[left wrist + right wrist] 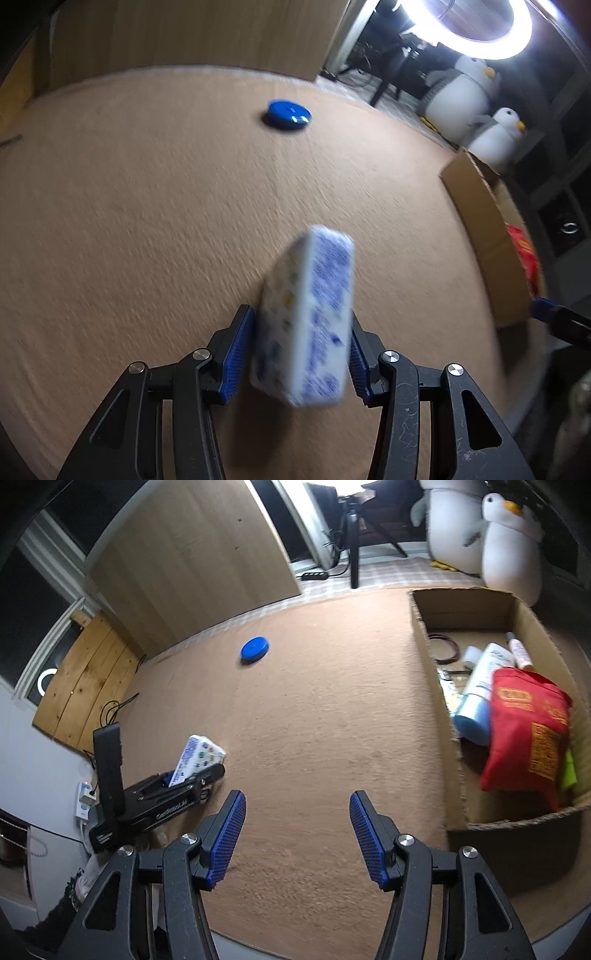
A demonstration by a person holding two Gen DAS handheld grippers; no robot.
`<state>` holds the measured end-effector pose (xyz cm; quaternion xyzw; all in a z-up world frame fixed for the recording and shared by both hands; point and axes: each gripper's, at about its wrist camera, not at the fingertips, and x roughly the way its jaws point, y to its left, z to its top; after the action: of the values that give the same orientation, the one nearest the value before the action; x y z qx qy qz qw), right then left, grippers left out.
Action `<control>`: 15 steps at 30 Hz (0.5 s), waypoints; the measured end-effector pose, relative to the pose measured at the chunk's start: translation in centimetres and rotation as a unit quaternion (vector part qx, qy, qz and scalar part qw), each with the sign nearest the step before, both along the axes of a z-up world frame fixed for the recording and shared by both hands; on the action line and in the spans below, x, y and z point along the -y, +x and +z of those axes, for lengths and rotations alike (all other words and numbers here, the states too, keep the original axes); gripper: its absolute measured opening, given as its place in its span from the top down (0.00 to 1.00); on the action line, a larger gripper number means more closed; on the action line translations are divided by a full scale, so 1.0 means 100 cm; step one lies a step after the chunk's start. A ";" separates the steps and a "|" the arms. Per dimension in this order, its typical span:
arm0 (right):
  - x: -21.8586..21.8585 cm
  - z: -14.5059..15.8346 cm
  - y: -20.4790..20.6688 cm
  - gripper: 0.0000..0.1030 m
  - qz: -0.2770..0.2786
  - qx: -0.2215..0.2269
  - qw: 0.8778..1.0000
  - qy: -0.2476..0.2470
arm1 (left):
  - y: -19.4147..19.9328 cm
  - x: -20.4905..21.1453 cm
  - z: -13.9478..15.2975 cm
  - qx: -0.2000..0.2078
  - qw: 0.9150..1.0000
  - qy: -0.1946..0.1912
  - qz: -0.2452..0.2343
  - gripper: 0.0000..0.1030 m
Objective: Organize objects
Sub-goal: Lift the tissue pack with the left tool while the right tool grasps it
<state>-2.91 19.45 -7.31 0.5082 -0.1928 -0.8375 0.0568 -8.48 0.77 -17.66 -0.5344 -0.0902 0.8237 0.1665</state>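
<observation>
From the left wrist view, the left gripper (301, 347) has its blue fingers (238, 354) clamped on the long sides of a white packet (310, 317) printed in blue. The packet's long axis runs forward along the fingers, its far end tilted up and away over the brown carpet (147, 203). It is blurred, so the print cannot be read. Farther off a blue disc (288, 114) lies flat on the carpet. At the right edge a cardboard box (476, 221) sits on the carpet, with something red inside.

From the right wrist view, the right gripper (297, 834) has its fingers (227, 842) well apart with nothing between them, above bare carpet (314, 720). To the left, the left gripper (192, 779) holds the packet (197, 758) with its free end pointing up and slightly right. The disc (255, 648) lies beyond, well apart from both. The box (436, 686) stands open at right, holding a red bag (524, 731), a white and blue bottle (480, 694), a pink tube (519, 653) and a dark ring (445, 648).
</observation>
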 end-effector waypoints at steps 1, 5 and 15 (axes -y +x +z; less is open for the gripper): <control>0.002 -0.002 -0.002 0.47 0.003 0.002 1.000 -0.002 | 0.003 0.000 0.001 0.001 1.000 -0.003 -0.007 0.50; 0.013 -0.012 -0.009 0.47 0.015 0.010 1.000 -0.013 | 0.013 -0.002 0.005 0.004 1.000 0.010 -0.027 0.48; 0.048 -0.027 -0.041 0.47 0.045 0.024 0.997 -0.059 | 0.018 0.013 0.014 -0.011 0.999 0.033 -0.034 0.48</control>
<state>-7.01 14.65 -10.06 0.5318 -0.2197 -0.8090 0.1201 -6.65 -0.53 -16.30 -0.5222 -0.0975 0.8201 0.2126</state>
